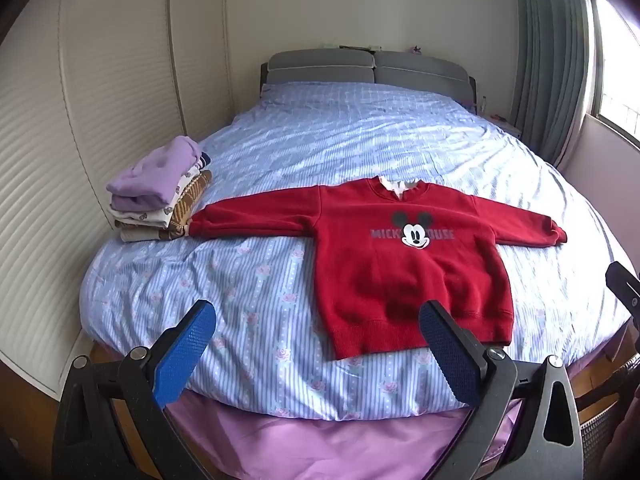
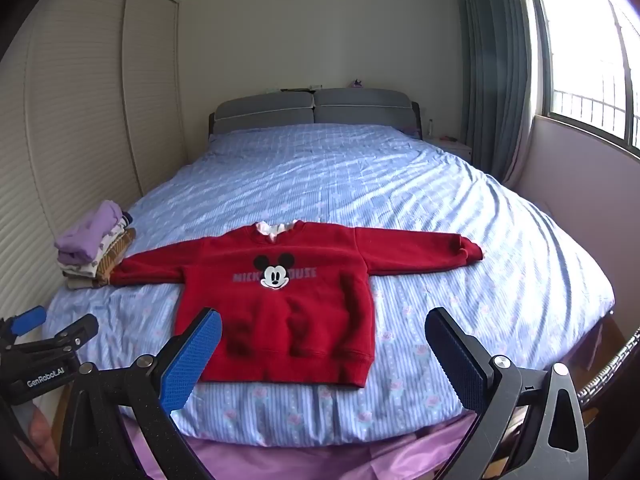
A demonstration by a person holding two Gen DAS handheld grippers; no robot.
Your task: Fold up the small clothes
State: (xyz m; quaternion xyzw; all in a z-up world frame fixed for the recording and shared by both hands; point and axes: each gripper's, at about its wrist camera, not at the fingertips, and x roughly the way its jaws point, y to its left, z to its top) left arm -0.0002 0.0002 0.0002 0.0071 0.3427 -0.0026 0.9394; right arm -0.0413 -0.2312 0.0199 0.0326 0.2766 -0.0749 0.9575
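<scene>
Lying flat beyond both spread, empty jaws, the red sweatshirt nearly touches, perhaps, the folded pile; a sleeve fold could topple it.

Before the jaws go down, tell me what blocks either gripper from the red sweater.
Nothing visible. The sweater lies flat on the bed, both grippers open and empty. The folded pile sits beside its sleeve cuff, off the path.

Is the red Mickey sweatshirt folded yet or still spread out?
Spread out. The red sweatshirt lies flat on the bed, front up, both sleeves straight out to the sides, hem unfolded. Neither claw touches it.
</scene>
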